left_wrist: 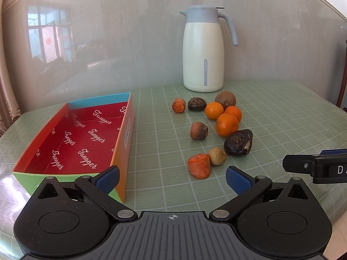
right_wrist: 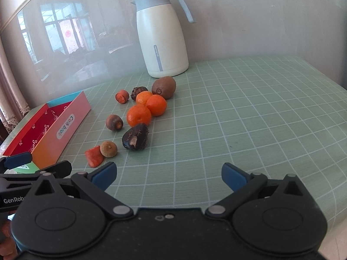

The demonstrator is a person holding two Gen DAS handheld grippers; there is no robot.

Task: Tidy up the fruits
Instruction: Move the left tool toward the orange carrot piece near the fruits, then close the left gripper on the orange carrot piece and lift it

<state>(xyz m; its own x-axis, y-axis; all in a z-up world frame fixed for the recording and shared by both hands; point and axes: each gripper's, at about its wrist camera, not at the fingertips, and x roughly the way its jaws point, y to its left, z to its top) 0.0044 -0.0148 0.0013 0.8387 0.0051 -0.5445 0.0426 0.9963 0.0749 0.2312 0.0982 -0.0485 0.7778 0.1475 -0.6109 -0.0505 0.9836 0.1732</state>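
Left gripper (left_wrist: 172, 178): jaws spread wide, nothing between them, held low over the near edge of the table (left_wrist: 271, 112). Right gripper (right_wrist: 169, 176): jaws likewise wide apart and empty, over bare green grid cloth.

The box (left_wrist: 126, 134), red inside, lies open and empty toward the table's left edge. The fruits lie loose on the cloth to its right, mid-table, none in the box: a kiwi (left_wrist: 225, 98) nearest the far edge, three tangerines (left_wrist: 226, 124) touching one another, two dark wrinkled fruits (left_wrist: 238, 142), three carrot pieces (left_wrist: 199, 165), and a small tan round fruit (left_wrist: 217, 156) touching the nearest carrot piece. A cream jug (left_wrist: 203, 52) stands upright at the far edge.
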